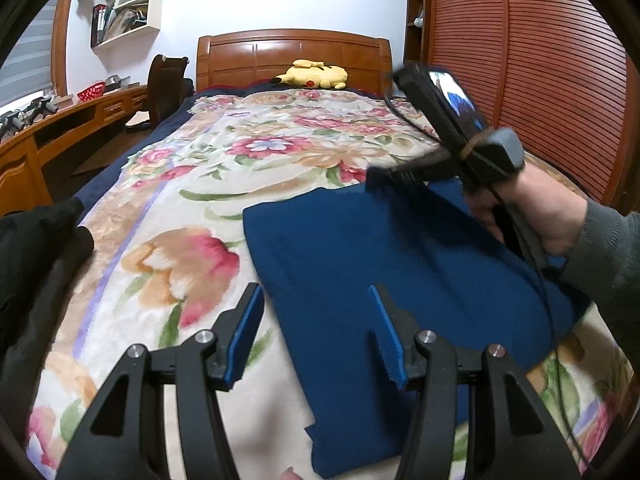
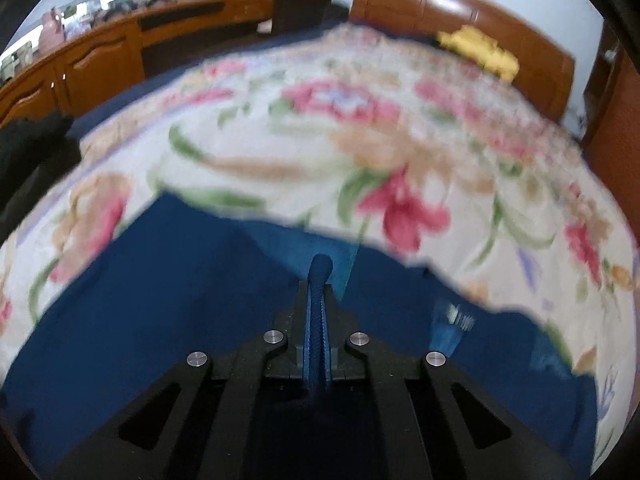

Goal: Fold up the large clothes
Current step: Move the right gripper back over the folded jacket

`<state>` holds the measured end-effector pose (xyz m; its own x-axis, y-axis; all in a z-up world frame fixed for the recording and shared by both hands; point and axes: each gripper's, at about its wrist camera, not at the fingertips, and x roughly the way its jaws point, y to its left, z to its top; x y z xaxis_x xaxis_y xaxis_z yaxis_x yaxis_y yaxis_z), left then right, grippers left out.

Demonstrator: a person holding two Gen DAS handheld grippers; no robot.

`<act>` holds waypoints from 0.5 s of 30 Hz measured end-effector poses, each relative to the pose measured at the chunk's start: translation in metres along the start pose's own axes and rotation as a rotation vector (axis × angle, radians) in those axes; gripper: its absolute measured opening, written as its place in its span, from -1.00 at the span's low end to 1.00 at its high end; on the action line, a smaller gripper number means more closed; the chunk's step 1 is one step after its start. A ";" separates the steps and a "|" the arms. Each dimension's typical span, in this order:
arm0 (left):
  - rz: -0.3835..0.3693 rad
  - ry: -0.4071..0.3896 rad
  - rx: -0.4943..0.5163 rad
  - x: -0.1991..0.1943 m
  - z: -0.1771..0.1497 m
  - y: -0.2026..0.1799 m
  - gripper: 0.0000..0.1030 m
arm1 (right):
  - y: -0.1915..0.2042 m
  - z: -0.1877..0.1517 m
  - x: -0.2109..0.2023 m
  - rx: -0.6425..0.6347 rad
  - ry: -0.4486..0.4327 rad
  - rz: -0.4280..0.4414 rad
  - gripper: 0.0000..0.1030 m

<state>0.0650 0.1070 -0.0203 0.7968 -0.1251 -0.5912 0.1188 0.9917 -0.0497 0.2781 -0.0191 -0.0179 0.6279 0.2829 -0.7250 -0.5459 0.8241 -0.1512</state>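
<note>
Lying flat on the floral bedspread (image 1: 168,208), the blue garment (image 1: 360,248) sits right under and ahead of the left tongs (image 1: 316,332), whose blue-padded jaws are spread wide and hold nothing. The right tongs (image 2: 318,320) are pinched together on a ridge of that same cloth — a bunched fold rises between their tips.

The fabric looks soft and fairly thick, probably light but limp, so it will likely sag and drag unless lifted by an edge or corner; the near corner just beyond the left tongs seems the sensible hold.

The left camera alone shows the person's right hand (image 1: 536,216) on its handle and the garment's full outline — the right camera, blurred, alone shows the pinch itself.
</note>
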 end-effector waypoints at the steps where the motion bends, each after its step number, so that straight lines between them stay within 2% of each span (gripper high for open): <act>1: 0.000 0.001 0.003 0.000 0.000 -0.001 0.03 | -0.002 0.006 -0.002 0.012 -0.025 0.004 -0.97; 4: 0.000 0.008 0.011 0.002 -0.001 -0.004 0.03 | -0.005 0.015 0.003 0.008 -0.024 -0.016 -0.97; 6: -0.003 0.011 0.015 0.003 -0.001 -0.007 0.03 | -0.006 0.010 0.014 -0.006 0.041 -0.006 -0.97; 8: -0.005 0.009 0.017 0.002 -0.001 -0.007 0.03 | -0.012 0.003 0.014 -0.008 0.066 -0.032 -0.76; 9: -0.009 0.006 0.017 0.001 0.000 -0.008 0.03 | -0.020 0.000 0.007 0.004 0.061 -0.034 -0.48; 10: -0.013 0.004 0.017 0.000 0.000 -0.009 0.03 | -0.030 -0.003 0.000 0.024 0.050 -0.031 -0.09; 12: -0.022 -0.001 0.021 -0.002 0.000 -0.013 0.03 | -0.061 -0.011 -0.023 0.069 0.016 -0.061 0.23; 15: -0.037 -0.004 0.031 -0.005 0.000 -0.020 0.03 | -0.116 -0.032 -0.045 0.116 0.049 -0.186 0.24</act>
<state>0.0589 0.0877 -0.0163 0.7939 -0.1619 -0.5861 0.1667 0.9849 -0.0463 0.2951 -0.1427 0.0110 0.6826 0.0988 -0.7241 -0.3540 0.9115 -0.2093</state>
